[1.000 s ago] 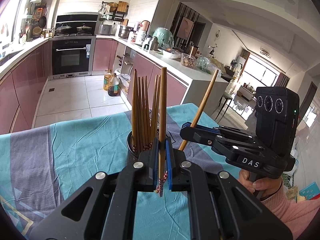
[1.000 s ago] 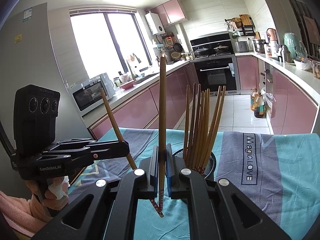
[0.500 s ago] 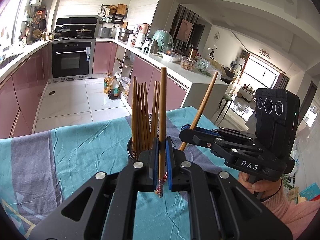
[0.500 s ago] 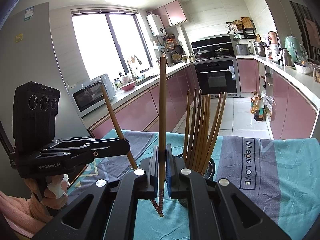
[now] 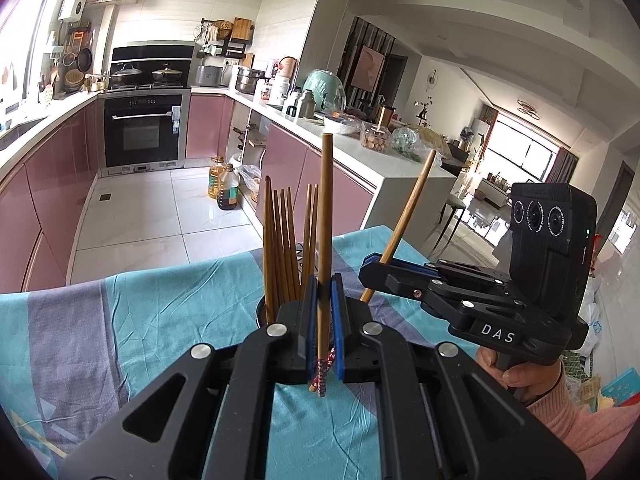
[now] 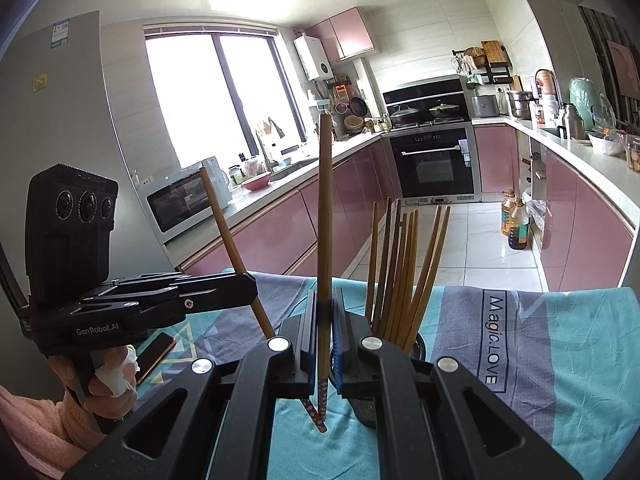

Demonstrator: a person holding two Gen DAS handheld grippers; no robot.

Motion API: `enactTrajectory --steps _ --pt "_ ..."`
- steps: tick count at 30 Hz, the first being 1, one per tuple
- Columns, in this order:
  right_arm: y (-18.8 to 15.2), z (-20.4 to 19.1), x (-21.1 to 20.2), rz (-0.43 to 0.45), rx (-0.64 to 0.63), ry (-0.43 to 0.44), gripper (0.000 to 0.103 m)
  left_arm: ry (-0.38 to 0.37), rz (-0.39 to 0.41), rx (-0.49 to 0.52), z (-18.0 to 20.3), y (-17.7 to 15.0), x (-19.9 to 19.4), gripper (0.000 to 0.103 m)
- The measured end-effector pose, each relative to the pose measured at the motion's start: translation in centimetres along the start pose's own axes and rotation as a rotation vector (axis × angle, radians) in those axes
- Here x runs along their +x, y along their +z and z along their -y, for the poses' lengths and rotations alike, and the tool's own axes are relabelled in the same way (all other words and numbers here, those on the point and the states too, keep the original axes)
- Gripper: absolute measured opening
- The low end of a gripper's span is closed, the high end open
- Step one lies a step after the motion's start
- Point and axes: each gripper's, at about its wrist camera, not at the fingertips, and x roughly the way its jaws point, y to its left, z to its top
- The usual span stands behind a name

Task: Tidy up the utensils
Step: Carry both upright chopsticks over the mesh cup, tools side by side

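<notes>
Scene: A home kitchen, where I hold a two-finger gripper in each hand over a table spread with a teal and grey tablecloth (image 5: 168, 320).
Left gripper: My left gripper (image 5: 325, 322) is pinched on a single wooden chopstick (image 5: 325, 240), held near upright, its patterned tip hanging just below the blue pads.
Right gripper: My right gripper (image 6: 325, 340) is likewise clamped on one chopstick (image 6: 324, 220), upright, patterned tip pointing down toward the cloth.
Cross view: Each camera catches the other gripper side-on, its chopstick leaning at a slant; my right hand (image 5: 516, 372) in a pink sleeve shows in the left view.
Holder: A dark mesh chopstick holder (image 6: 416, 350) stands on the cloth just behind both grippers, already bristling with a bundle of chopsticks (image 6: 404, 268), their blunt ends up.
Also present: A phone (image 6: 154, 354) lies on the cloth near my left hand.
Step in hand: By my reading, both sticks are picked up and poised for delivery into the holder; neither tip is over the rim yet.
Next move: I judge each stick needs carrying above the holder's mouth, tip down, then lowering into a gap among the standing sticks before the pads let go.
Risk: A slanted entry could jostle the bundle or catch the rim.
</notes>
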Motion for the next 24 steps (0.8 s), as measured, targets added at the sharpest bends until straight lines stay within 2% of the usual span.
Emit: enactTrajectory --steps 24 --pt "2.1 0.4 -0.3 0.044 -0.014 -0.019 0.006 0.025 0.082 0.024 0.3 1.8 -2.4 0.007"
